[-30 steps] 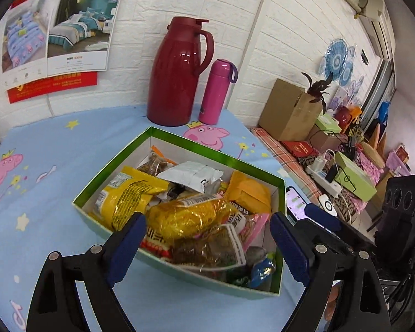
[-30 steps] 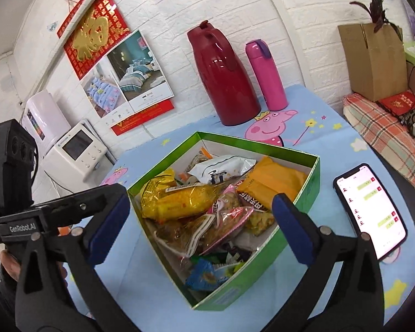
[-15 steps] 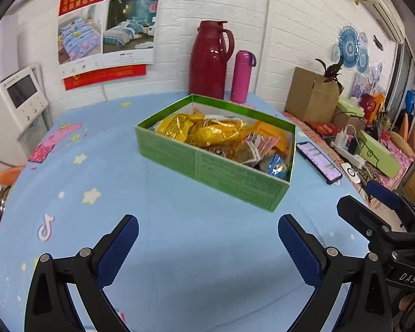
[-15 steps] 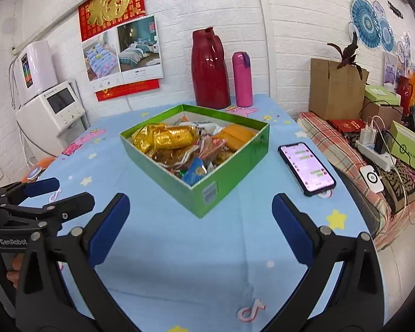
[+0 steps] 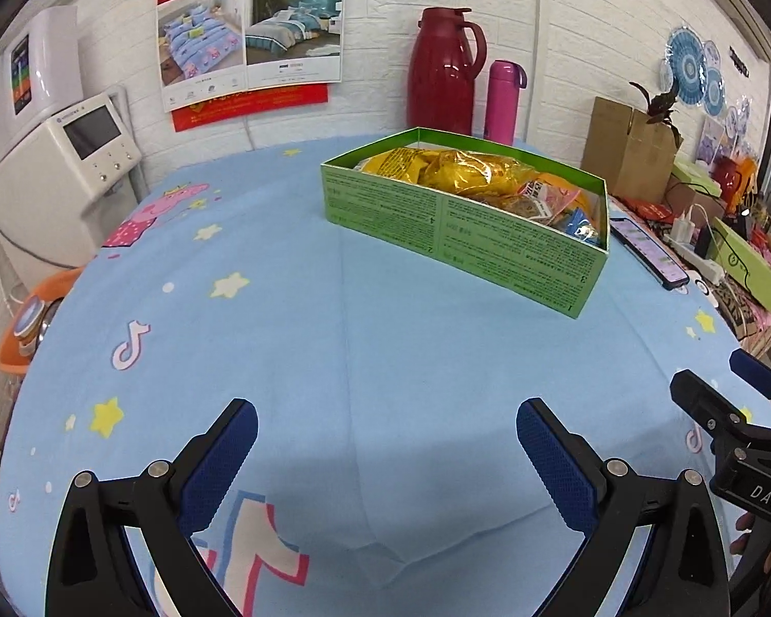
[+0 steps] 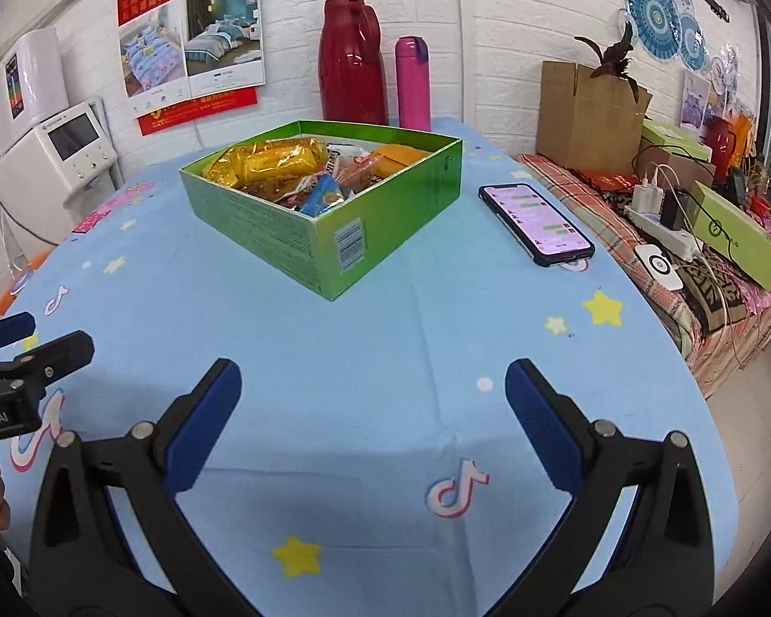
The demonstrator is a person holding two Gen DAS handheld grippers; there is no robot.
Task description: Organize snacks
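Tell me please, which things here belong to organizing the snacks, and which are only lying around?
Belong to the job:
- green box
- snack packets inside it
- left gripper and right gripper, both open and empty

Just lying about:
- phone on the tablecloth
- red thermos
- pink bottle
- cardboard box

Right gripper (image 6: 372, 391), jaws wide apart and empty, above the near edge of the blue table (image 6: 385, 339); green box (image 6: 329, 211) of snack packets (image 6: 277, 157) toward the far edge, phone (image 6: 537, 223) beside its right
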